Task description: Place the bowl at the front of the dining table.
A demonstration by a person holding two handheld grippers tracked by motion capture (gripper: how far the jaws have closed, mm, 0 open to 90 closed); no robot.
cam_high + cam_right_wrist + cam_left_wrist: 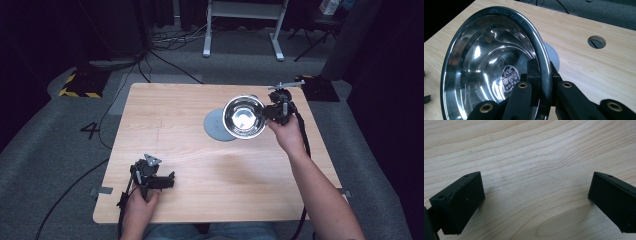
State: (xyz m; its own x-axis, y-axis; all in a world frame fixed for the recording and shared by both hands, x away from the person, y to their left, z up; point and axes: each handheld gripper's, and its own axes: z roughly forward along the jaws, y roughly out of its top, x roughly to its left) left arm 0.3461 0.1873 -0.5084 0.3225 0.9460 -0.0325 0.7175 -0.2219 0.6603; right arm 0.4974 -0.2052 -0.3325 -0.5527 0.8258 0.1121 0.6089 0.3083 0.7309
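A shiny steel bowl [243, 116] hangs above the table's right half, tilted with its open side toward the camera. My right gripper [272, 112] is shut on the bowl's right rim. In the right gripper view the bowl [491, 67] looms large and the jaws pinch its rim at the right gripper [545, 82]. A flat grey round disc [216, 126] lies on the table, partly behind the bowl, and the grey disc [552, 56] peeks out past the rim. My left gripper [169, 181] rests low near the front left corner, open. The left gripper [536, 197] has bare wood between its wide-apart jaws.
The light wooden table [175, 130] stands on grey carpet. A round cable hole [596, 42] is cut into the tabletop beyond the bowl. A white desk frame [245, 25] stands on the floor farther back, with cables [165, 50] running across the carpet.
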